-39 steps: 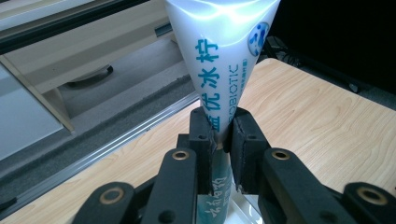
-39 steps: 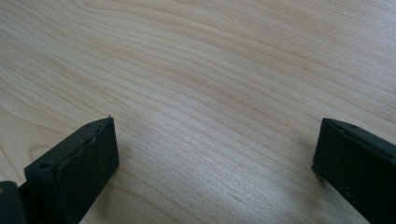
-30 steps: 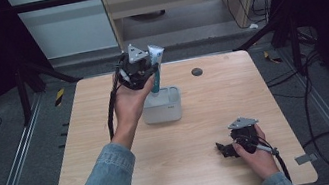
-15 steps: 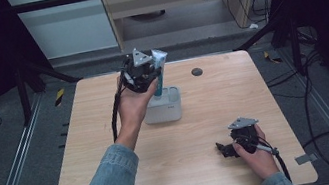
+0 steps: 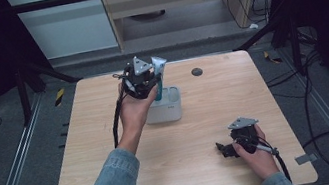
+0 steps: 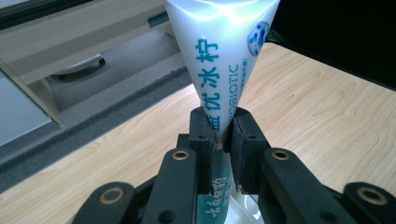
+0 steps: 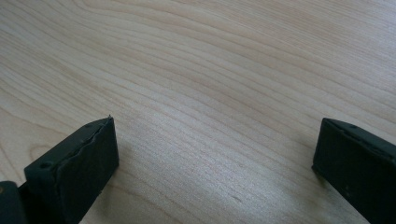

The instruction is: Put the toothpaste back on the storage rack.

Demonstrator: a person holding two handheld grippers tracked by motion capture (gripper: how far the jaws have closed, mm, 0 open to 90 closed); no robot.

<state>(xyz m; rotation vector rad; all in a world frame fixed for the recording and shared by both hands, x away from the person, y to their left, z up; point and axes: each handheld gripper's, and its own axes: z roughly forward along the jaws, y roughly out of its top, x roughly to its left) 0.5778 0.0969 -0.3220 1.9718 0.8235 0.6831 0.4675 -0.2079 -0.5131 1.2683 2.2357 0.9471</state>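
Left claw (image 5: pixel 150 77) raised, clamped shut; right claw (image 5: pixel 223 149) low, seemingly wide apart.

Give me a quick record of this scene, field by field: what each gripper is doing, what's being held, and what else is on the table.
left gripper: shut on the toothpaste tube, above the white holder
toothpaste tube: white and teal, upright, flat crimped end up
white holder: rounded container at table centre, tube's lower end at or in it
right gripper: open, jaws wide apart, low over bare wood
table: light wood
small dark disc: near the far edge
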